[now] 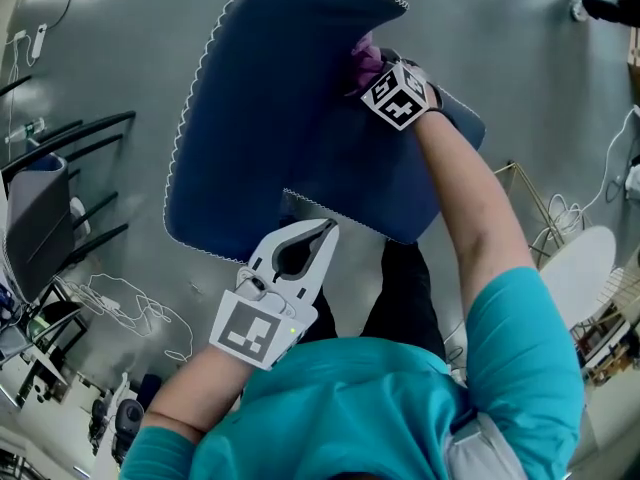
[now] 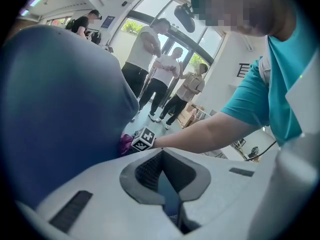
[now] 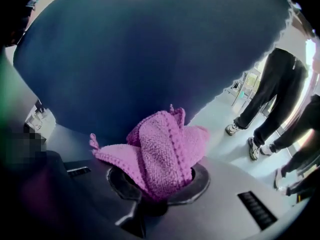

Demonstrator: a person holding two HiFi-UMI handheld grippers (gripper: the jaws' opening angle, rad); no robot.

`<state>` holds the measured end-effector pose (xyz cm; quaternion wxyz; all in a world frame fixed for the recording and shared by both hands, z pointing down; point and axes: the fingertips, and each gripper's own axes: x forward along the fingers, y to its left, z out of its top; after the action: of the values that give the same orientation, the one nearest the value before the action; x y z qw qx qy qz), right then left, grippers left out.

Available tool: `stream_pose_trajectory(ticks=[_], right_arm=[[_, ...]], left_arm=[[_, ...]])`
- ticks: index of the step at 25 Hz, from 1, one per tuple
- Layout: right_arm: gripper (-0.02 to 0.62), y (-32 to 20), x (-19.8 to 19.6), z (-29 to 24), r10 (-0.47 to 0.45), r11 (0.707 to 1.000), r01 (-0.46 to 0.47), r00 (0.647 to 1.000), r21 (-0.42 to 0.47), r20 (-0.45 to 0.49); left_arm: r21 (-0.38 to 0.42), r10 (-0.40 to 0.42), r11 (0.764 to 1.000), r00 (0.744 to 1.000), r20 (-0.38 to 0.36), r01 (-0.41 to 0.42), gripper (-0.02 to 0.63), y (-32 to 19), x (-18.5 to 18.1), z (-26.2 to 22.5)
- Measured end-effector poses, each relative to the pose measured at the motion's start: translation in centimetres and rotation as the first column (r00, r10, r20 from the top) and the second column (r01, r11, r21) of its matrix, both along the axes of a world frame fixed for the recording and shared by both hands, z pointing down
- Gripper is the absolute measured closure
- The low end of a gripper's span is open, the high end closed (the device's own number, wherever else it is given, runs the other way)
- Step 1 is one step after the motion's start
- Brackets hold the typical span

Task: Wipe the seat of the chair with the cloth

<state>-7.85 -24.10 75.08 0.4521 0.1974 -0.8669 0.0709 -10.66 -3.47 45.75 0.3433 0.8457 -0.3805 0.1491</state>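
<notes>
The chair seat is a dark blue pad with pale zigzag stitching round its rim; it fills the left gripper view and the top of the right gripper view. My right gripper is shut on a bunched pink knitted cloth and holds it against the seat's far right part. The cloth peeks out beside the marker cube. My left gripper is shut, its tips at the seat's near edge with nothing clearly between them. A bit of the cloth shows past the left gripper.
Dark chair frames stand at the left, with white cables on the grey floor. A white round object and wire racks sit at the right. Several people stand beyond the chair, and their legs show nearby.
</notes>
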Motion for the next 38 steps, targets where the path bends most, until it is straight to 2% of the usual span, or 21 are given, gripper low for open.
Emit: stream_pose_trajectory(ticks=[10,30,38], right_arm=[[0.535,0.8,1.7,0.4,0.042,0.998,-0.044,0.998,-0.04,-0.036],[0.535,1.7,4.4,0.6,0.064,0.993,-0.066,0.998,-0.095,-0.019],[0.535,2.9,8.6,0.9,0.072,0.992,-0.073,0.997,-0.106,-0.01]], left_arm=[[-0.002,0.043,0.999,0.999,0.024,-0.042,0.603,0.1,2.0,-0.1],[0.014,0.065,0.998,0.997,0.05,-0.066,0.603,-1.7,3.1,-0.6],[0.017,0.085,0.996,0.995,0.056,-0.086,0.603,-1.0,7.1,-0.4]])
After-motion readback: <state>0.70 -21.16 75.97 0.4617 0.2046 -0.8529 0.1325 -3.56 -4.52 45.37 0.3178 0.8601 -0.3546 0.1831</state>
